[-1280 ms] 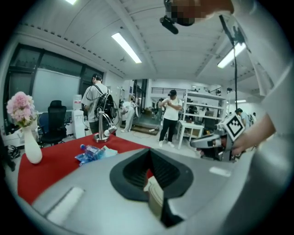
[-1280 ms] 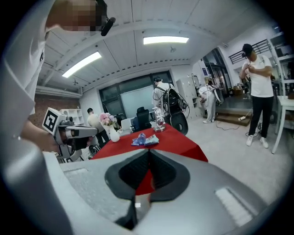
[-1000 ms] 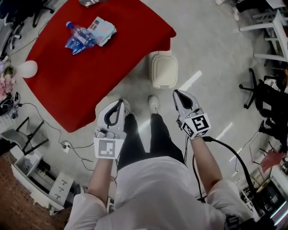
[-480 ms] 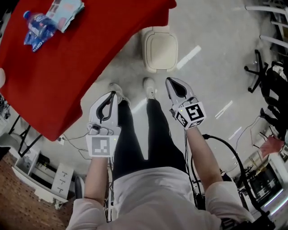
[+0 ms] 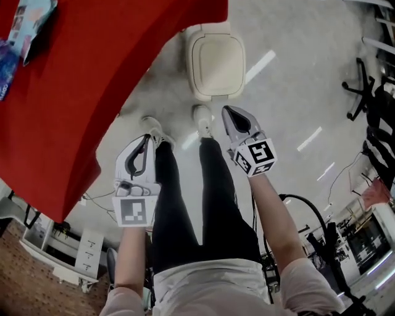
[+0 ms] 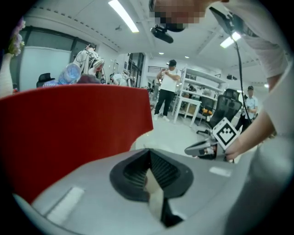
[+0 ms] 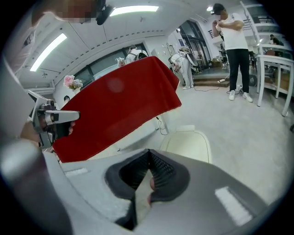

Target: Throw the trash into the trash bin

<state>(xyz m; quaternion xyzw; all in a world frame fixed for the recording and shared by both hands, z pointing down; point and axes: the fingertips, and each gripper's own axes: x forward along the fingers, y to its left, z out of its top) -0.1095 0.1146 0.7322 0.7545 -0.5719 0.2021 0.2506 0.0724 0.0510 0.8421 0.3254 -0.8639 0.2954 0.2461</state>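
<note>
My left tool (image 5: 148, 137) and right tool (image 5: 227, 110) are pressed together, empty. I'd spread them before reaching for the crumpled pale-blue packet (image 5: 32, 17) on the red-clothed worktop (image 5: 62, 105).

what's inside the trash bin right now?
Cannot be seen: the trash bin has its lid closed, covering the inside. Nothing lies on the lid. A light-blue packet lies on the red table.

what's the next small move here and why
Probably raise the left gripper toward the packet on the red table and open it: both it and the right gripper hang low, shut and empty, the packet lies on the table, and the trash bin is closed.
</note>
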